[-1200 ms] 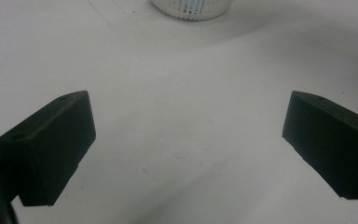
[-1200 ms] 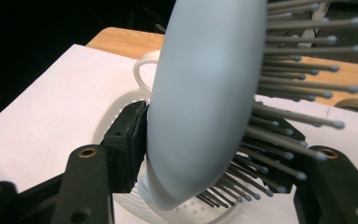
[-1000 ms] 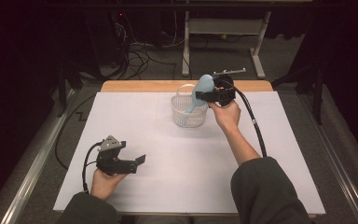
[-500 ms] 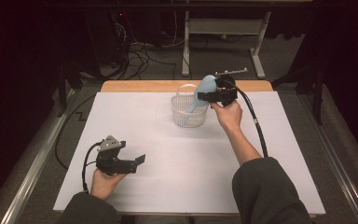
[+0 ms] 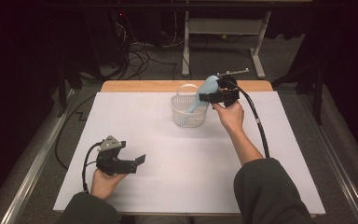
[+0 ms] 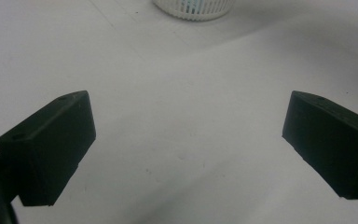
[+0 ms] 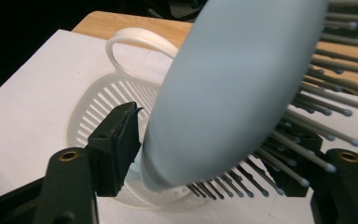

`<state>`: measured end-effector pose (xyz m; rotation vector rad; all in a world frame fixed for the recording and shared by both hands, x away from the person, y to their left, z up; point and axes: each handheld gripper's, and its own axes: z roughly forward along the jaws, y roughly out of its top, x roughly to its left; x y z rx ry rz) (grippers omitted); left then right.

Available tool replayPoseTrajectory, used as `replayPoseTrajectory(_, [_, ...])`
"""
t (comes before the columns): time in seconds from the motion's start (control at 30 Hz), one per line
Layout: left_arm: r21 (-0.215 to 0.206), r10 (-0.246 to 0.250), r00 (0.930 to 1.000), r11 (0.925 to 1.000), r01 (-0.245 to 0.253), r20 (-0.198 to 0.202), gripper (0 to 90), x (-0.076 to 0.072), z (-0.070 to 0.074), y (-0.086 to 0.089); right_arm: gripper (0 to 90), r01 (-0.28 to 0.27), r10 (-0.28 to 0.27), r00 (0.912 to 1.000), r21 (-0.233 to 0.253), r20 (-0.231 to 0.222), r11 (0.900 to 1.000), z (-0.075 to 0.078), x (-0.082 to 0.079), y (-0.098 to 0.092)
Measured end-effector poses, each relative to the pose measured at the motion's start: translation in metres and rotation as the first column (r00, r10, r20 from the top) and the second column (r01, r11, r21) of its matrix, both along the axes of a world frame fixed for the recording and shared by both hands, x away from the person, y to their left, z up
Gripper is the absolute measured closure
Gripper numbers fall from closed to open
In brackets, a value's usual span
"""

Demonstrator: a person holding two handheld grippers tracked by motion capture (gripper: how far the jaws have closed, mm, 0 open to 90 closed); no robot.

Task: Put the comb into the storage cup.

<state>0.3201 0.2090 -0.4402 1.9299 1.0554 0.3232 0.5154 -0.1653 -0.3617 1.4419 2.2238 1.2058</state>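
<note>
On the white table (image 5: 168, 186), right tongs (image 5: 208, 97) still pinch the hairbrush (image 5: 206, 88) over the basket (image 5: 186, 119) (left tongs (image 5: 137, 161) stay spread)

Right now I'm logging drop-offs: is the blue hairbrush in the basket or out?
Partly in: the hairbrush leans with its handle inside the white basket, its head above the rim, clamped in the right gripper.

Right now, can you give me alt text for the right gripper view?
A pale blue hairbrush is clamped between the right gripper jaws, bristles fanning out to the right. Just beyond it, a white slotted basket with a loop handle sits on the white table.
</note>
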Motion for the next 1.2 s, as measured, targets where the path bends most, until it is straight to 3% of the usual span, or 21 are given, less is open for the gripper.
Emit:
replayPoseTrajectory(0.13, [-0.002, 0.001, 1.0000, 1.0000, -0.001, 0.002, 1.6, 0.000, 0.000, 0.000, 31.2, 0.004, -0.004, 0.9999, -0.021, -0.014, 1.000, -0.002, 0.001, 0.000])
replayPoseTrajectory(0.53, [-0.004, 0.004, 1.0000, 1.0000, -0.004, 0.004, 1.6, 0.000, 0.000, 0.001, 25.9, -0.004, 0.004, 0.9999, -0.022, -0.017, 1.000, -0.001, -0.001, -0.004])
replayPoseTrajectory(0.63, [-0.006, 0.005, 1.0000, 1.0000, -0.005, 0.006, 1.6, 0.000, 0.001, 0.001, 26.3, 0.011, -0.011, 0.9999, 0.005, 0.007, 1.000, 0.000, -0.004, -0.009])
replayPoseTrajectory(0.9, [0.000, 0.006, 1.0000, 1.0000, -0.006, 0.004, 1.6, 0.000, 0.000, 0.000, 26.4, 0.021, -0.022, 0.9992, 0.020, 0.034, 1.000, 0.003, -0.011, -0.024])
replayPoseTrajectory(1.2, [0.005, 0.010, 0.9999, 0.9999, -0.010, 0.007, 1.6, 0.000, -0.001, -0.001, 26.8, 0.001, 0.001, 0.9978, -0.028, 0.066, 1.000, 0.003, -0.022, -0.030])
